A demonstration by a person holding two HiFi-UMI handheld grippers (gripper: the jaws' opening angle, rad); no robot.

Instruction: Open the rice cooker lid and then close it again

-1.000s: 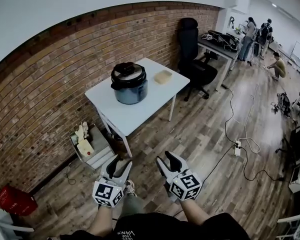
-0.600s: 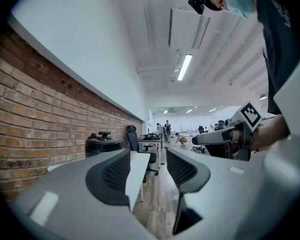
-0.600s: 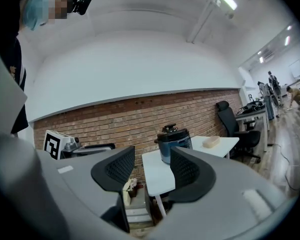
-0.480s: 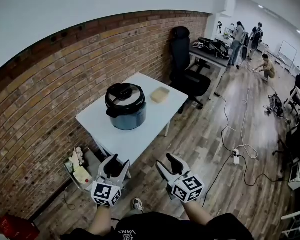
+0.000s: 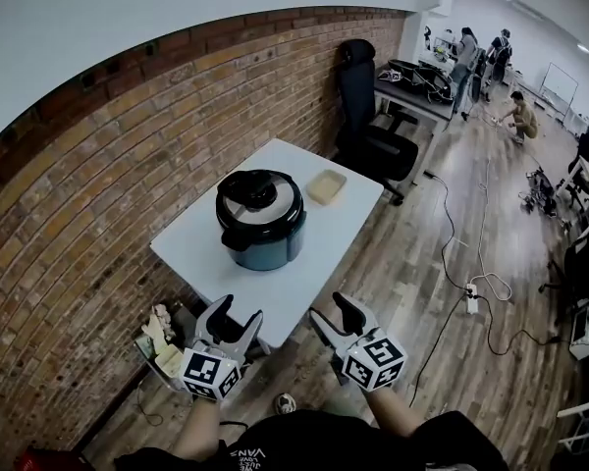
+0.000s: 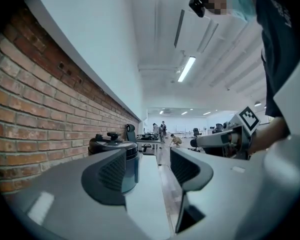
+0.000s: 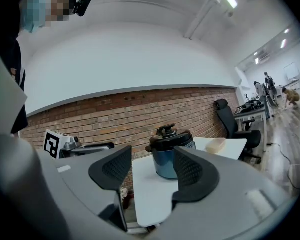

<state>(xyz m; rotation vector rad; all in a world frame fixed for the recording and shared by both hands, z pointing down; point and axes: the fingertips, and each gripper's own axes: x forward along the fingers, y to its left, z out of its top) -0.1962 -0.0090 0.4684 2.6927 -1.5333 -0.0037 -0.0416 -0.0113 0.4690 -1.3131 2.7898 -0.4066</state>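
A blue rice cooker (image 5: 262,220) with a black lid, shut, stands on the white table (image 5: 304,253). It shows behind the jaws in the left gripper view (image 6: 116,149) and in the right gripper view (image 7: 168,150). My left gripper (image 5: 230,322) hangs level at the table's near edge, short of the cooker, its jaws opening with nothing between them. My right gripper (image 5: 335,320) is beside it at the same edge, jaws also opening and empty. Both are well apart from the cooker.
A tan shallow container (image 5: 326,185) lies on the table beyond the cooker. A brick wall (image 5: 108,184) runs along the left. A box of clutter (image 5: 162,341) sits under the table's near corner. A black office chair (image 5: 368,116), a desk, floor cables (image 5: 471,283) and several people stand farther off.
I have walked closer: the table and cooker have come nearer and now lie just ahead of both grippers. Both pairs of jaws stand wider than before.
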